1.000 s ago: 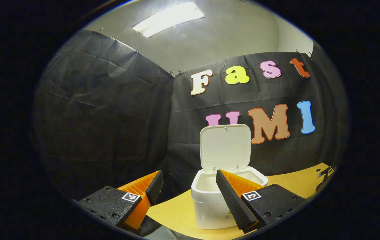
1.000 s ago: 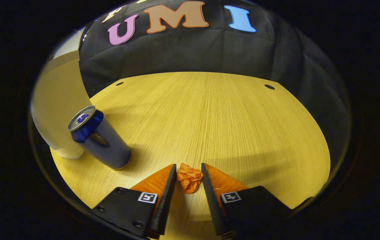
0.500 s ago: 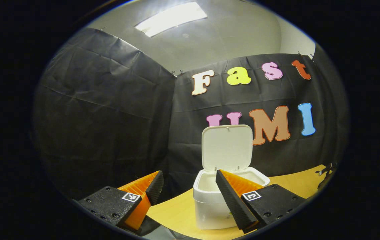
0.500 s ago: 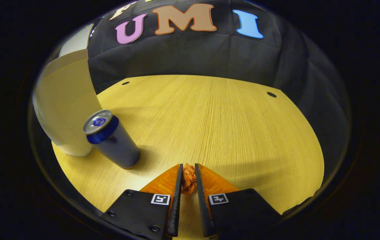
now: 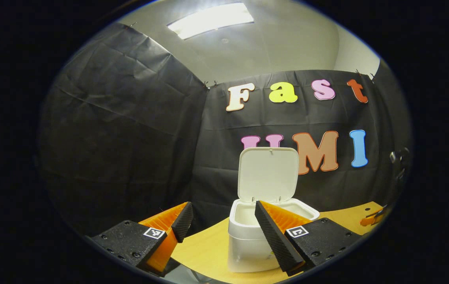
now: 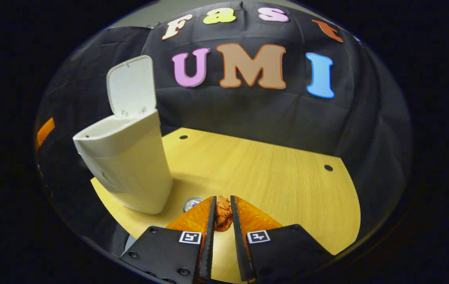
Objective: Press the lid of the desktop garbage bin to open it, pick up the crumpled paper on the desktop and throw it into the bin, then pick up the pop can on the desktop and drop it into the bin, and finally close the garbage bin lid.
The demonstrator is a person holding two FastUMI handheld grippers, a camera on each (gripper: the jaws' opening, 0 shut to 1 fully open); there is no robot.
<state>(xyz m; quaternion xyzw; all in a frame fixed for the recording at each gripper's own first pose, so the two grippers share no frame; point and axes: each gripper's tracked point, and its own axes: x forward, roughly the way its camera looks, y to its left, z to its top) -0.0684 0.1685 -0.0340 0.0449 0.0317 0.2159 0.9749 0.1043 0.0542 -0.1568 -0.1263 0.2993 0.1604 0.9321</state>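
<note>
Crumpled paper (image 6: 223, 213) sits clamped between both fingers of the right gripper (image 6: 222, 215), raised above the light wooden desktop (image 6: 271, 185), with the pop can (image 6: 192, 203) top just beside its left finger. Left gripper (image 5: 224, 221) stands spread and empty before the white bin (image 6: 129, 169), whose lid (image 6: 131, 85) stands upright. Black cloth walls (image 5: 129, 130) enclose the booth beneath a lit ceiling panel (image 5: 210, 19).

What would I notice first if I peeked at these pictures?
Probably the white garbage bin on the wooden desktop, its lid standing straight up and open. Next, the orange crumpled paper pinched in the right gripper, with a pop can top peeking out just behind its finger.
</note>
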